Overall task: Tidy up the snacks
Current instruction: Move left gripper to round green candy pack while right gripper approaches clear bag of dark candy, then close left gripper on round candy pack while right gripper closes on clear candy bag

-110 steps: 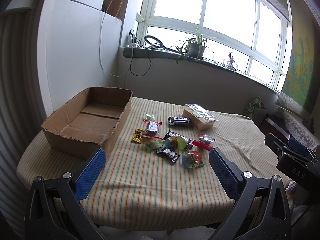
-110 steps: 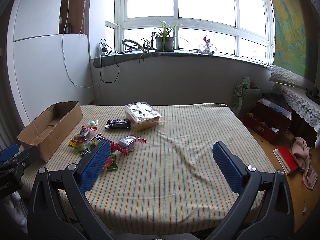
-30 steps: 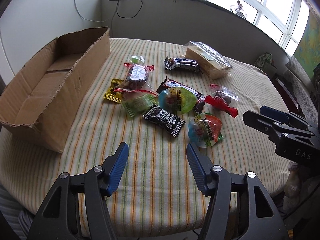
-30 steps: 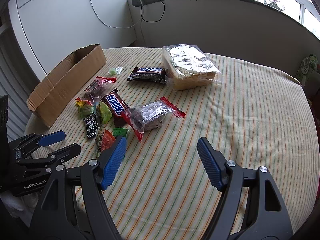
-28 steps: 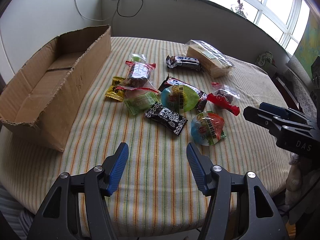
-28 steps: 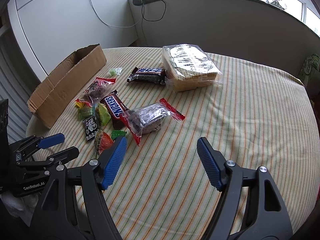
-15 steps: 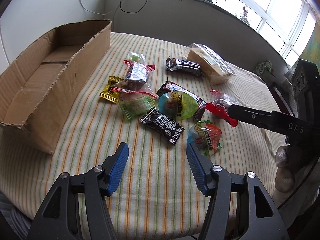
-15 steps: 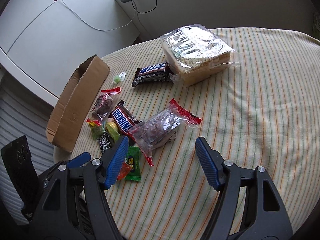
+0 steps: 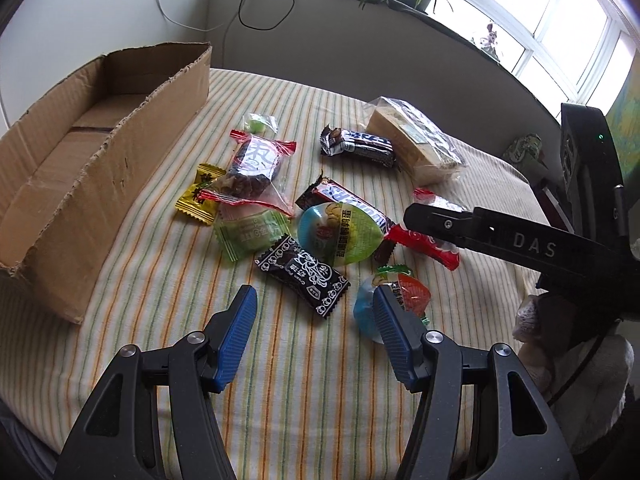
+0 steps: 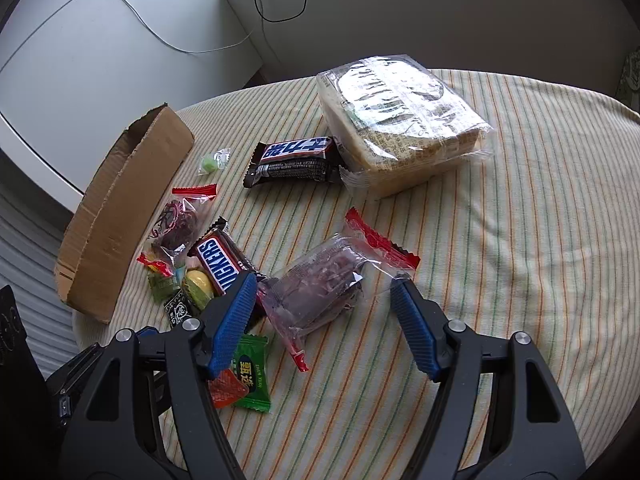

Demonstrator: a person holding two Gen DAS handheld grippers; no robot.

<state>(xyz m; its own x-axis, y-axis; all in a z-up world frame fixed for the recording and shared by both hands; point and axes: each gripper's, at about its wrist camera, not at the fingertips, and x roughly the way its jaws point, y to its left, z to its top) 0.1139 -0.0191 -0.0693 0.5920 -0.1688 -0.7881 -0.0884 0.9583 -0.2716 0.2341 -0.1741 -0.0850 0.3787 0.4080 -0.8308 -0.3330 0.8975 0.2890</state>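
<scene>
Several wrapped snacks lie in a heap on the striped tablecloth beside an open cardboard box. My left gripper is open, hovering just above the near end of a black patterned packet, with a jelly cup by its right finger. My right gripper is open and straddles a clear packet of dark snack with red ends, which still lies on the cloth. In the left wrist view the right gripper's black finger reaches over that packet.
A Snickers bar, a dark chocolate bar and a big clear pack of wafers lie further back. The box stands at the left table edge. Striped cloth stretches away to the right.
My right gripper has moved forward and down until the red-ended clear packet lies between its fingers. In the left wrist view its finger now reaches in over the heap. The left gripper has hardly moved.
</scene>
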